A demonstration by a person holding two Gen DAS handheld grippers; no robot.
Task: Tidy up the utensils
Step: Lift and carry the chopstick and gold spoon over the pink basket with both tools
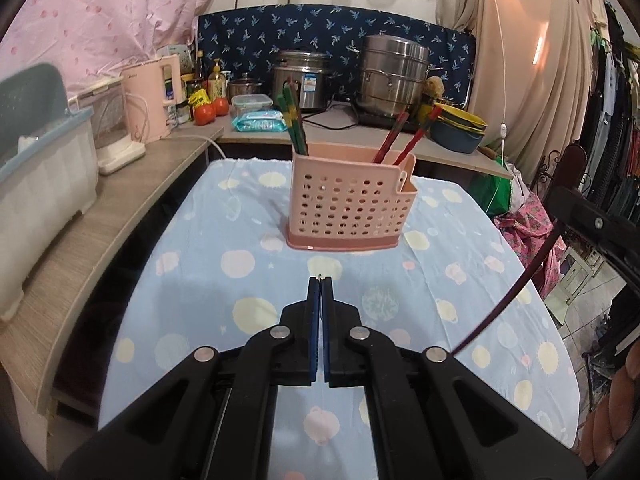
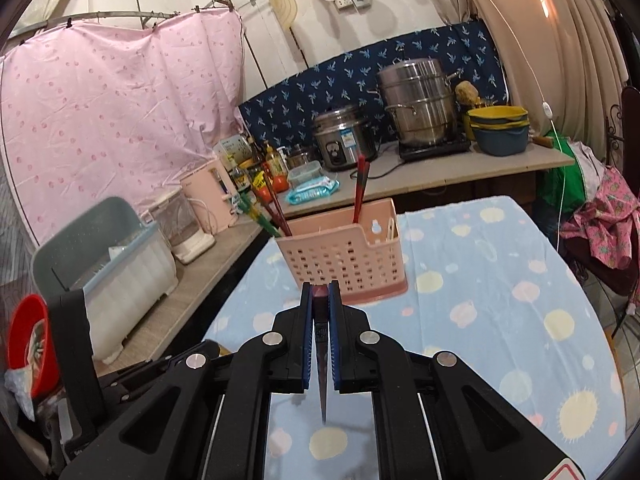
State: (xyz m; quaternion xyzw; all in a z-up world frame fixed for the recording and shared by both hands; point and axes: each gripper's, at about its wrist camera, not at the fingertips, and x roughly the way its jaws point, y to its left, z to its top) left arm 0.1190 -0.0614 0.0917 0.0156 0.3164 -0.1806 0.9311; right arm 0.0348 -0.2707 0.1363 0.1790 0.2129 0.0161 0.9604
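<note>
Two tools, left tool (image 1: 320, 280) closed empty, right tool (image 2: 320, 286) clamping dark red chopstick (image 2: 321, 360), no legible writing

Pink perforated utensil holder (image 1: 347, 205) upright on table, green chopsticks (image 1: 293, 120) left compartment, red chopsticks (image 1: 390, 138) right.

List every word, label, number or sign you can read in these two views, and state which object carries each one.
None can be read.
Silver rice cooker: blue label, too small.
Blue wet-wipe pack: print blurred.
Pink electric kettle: faint marking, illegible.
Yellow-labelled bottles: text too small.
Dark red chopstick in the right gripper's fingers: dark marking, unreadable.
Red-edged sticker on the right gripper: cut off.
</note>
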